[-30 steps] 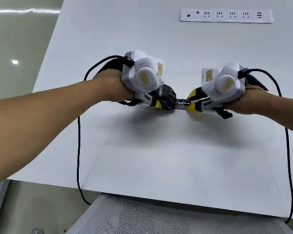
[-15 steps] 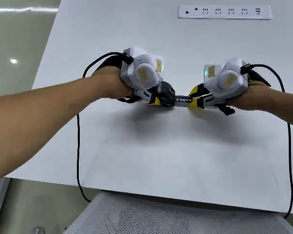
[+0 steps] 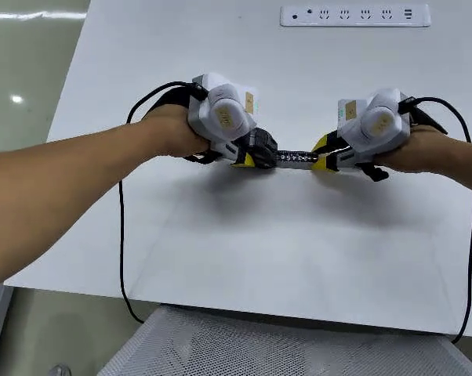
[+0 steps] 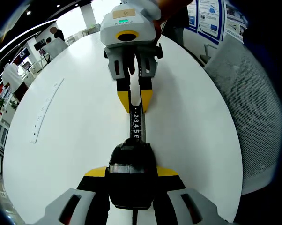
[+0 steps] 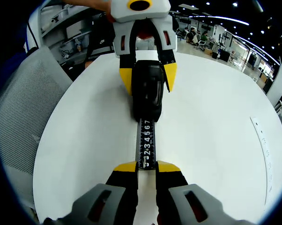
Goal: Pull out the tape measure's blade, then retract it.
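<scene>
The black tape measure case (image 3: 261, 149) (image 4: 131, 173) (image 5: 148, 91) is clamped between the yellow-tipped jaws of my left gripper (image 3: 248, 157) (image 4: 131, 171), which is shut on it just above the white table (image 3: 244, 235). A short stretch of numbered blade (image 3: 296, 158) (image 4: 136, 126) (image 5: 146, 143) runs out of the case toward the right. My right gripper (image 3: 326, 159) (image 5: 146, 166) is shut on the blade's end. In the left gripper view the right gripper (image 4: 135, 101) faces me, and in the right gripper view the left gripper (image 5: 148, 77) faces back.
A white power strip (image 3: 355, 15) lies at the table's far edge. Black cables (image 3: 122, 235) hang from both grippers over the table's sides. A grey mesh chair (image 3: 259, 345) stands at the near edge. Office desks and people show far behind.
The right gripper has drawn away to the right with the blade's end, so more blade shows between the grippers. The left gripper holds the case roughly in place.
</scene>
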{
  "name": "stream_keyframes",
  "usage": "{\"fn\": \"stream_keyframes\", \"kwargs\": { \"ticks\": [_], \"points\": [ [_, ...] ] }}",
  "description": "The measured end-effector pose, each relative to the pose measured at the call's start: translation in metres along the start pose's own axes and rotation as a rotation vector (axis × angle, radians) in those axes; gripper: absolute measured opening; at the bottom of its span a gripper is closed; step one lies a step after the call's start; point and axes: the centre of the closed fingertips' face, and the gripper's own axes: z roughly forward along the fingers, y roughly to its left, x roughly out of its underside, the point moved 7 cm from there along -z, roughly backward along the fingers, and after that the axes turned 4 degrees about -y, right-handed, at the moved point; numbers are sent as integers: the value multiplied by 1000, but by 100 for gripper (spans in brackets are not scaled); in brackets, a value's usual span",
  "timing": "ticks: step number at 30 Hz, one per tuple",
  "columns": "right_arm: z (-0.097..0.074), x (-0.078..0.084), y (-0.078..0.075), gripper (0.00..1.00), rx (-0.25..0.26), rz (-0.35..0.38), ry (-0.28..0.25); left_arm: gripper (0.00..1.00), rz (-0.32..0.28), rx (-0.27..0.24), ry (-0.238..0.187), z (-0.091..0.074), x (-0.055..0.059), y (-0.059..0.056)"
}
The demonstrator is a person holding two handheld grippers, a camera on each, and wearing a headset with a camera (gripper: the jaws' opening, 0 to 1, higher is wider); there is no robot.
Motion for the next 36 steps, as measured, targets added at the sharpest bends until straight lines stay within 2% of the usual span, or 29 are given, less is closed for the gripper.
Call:
{"fn": "stream_keyframes", "kwargs": {
  "ticks": [13, 36],
  "points": [
    [-14, 16, 1, 9, -5, 39, 8, 33, 3, 1, 3, 2, -1, 0],
    [-39, 42, 2, 9, 11, 54, 47, 33, 1, 3, 3, 2, -2, 0]
  ]
}}
